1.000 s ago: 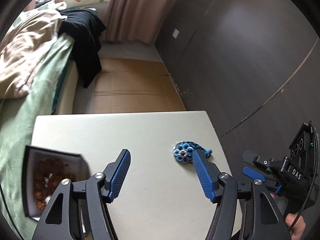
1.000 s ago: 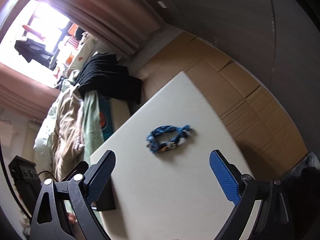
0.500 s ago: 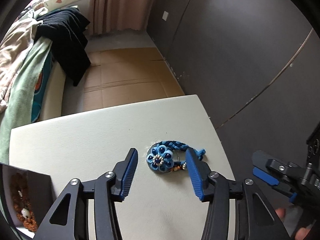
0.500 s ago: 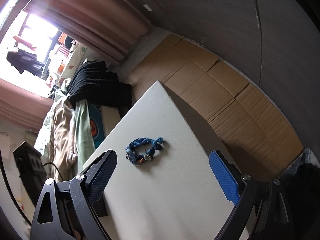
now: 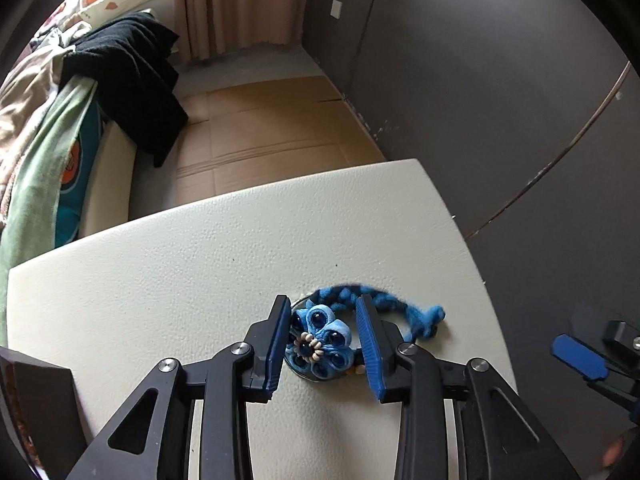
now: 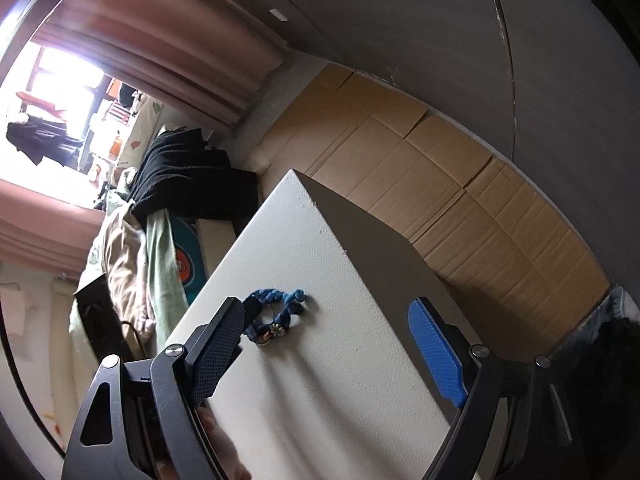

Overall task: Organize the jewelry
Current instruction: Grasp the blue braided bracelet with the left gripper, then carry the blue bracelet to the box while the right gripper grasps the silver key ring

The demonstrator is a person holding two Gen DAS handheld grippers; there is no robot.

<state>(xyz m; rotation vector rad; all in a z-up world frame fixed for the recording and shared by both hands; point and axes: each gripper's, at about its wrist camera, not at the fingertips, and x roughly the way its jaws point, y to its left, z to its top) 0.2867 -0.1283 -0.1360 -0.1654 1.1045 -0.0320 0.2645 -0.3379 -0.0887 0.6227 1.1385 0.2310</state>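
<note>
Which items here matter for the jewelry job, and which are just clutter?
Job:
- blue braided bracelet with flower charm
- left gripper, straddling it, closing
- dark box at table edge

Clutter:
- black garment
- green blanket
- cardboard
- curtain

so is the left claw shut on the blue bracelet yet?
Not yet. The left claw has been closing and straddles the blue bracelet's flower on the table; its left pad looks against the flower, with a gap at its right pad.

There was one table (image 5: 160, 280), and on it one blue bracelet (image 5: 324, 340) with a single flower. One dark box (image 5: 36, 400) sat at its edge. Two tongs (image 5: 324, 344) (image 6: 328, 348) showed, each with two blue pads.
</note>
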